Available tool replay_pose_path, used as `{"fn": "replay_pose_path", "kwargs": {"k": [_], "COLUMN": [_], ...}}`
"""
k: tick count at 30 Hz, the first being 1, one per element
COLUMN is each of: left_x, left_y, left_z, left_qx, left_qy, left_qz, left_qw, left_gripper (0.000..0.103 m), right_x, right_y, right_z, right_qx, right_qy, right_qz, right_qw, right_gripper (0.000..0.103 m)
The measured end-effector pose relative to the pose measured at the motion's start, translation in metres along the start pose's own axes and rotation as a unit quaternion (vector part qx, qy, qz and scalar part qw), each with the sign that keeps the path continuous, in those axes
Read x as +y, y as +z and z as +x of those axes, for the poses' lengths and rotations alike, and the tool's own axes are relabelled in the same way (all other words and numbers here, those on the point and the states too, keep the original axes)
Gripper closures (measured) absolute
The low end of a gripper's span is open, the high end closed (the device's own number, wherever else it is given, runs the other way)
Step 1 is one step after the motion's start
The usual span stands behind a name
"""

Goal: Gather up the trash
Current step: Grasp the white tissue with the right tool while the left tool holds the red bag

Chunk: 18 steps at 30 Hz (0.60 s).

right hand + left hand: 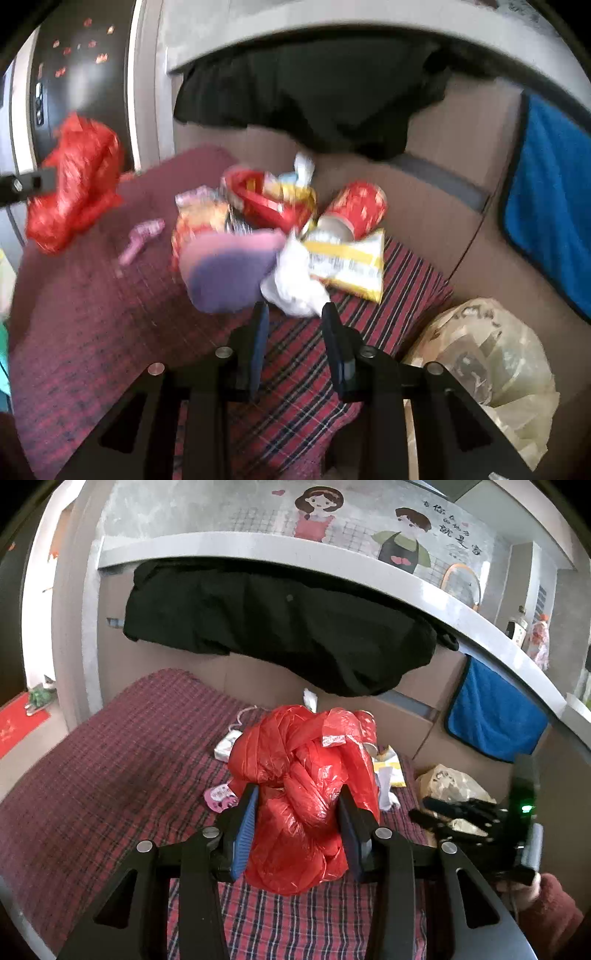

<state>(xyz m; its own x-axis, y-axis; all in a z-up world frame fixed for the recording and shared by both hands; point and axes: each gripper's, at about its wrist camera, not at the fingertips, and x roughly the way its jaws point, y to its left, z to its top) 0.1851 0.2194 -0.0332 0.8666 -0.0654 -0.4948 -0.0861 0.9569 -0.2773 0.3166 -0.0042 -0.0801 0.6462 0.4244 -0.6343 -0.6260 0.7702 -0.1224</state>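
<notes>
My left gripper (297, 805) is shut on a crumpled red plastic bag (306, 775) and holds it above the plaid cloth (110, 760); the bag also shows in the right wrist view (74, 184), at the far left. My right gripper (293, 317) is open and empty, just short of a crumpled white tissue (291, 284). Behind the tissue lies a pile of trash: a yellow and white snack packet (347, 262), a red paper cup (354, 210) on its side, a red snack bag (269, 199), a purple pad (229, 269) and a pink wrapper (142, 238).
A crinkled clear plastic bag (487, 369) lies at the right by the cardboard wall (424, 206). A blue towel (554, 206) and a black cloth (314, 103) hang from the grey ledge (295, 550). A white packet (225, 747) lies behind the red bag.
</notes>
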Motion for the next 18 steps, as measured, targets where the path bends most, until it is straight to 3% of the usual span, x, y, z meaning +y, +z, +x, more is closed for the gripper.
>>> {"fn": "replay_pose_path", "kwargs": {"k": [3,10,15,18], "left_x": [0.005,0.024,0.033,0.036], "left_y": [-0.005,-0.008,-0.007,-0.008], "left_z": [0.012,0.036,0.045,0.052], "left_qx": [0.011,0.034,0.038,0.043], "left_qy": [-0.005,-0.003,0.001,0.003], "left_qz": [-0.005,-0.020,-0.026,-0.034], "left_qw": [0.9999,0.9992,0.9989,0.9985], "left_gripper": [0.061,0.061,0.061,0.061], "right_x": [0.000,-0.008,-0.018,-0.023], "right_y": [-0.003,0.015,0.025,0.031], "right_z": [0.025,0.074,0.092,0.093], "right_qx": [0.026,0.042,0.051,0.053], "right_qy": [-0.002,-0.032,-0.026,-0.021], "right_qz": [-0.016,-0.032,-0.015,0.007], "right_qw": [1.000,0.998,0.998,0.998], "right_gripper": [0.076,0.076,0.071,0.078]}}
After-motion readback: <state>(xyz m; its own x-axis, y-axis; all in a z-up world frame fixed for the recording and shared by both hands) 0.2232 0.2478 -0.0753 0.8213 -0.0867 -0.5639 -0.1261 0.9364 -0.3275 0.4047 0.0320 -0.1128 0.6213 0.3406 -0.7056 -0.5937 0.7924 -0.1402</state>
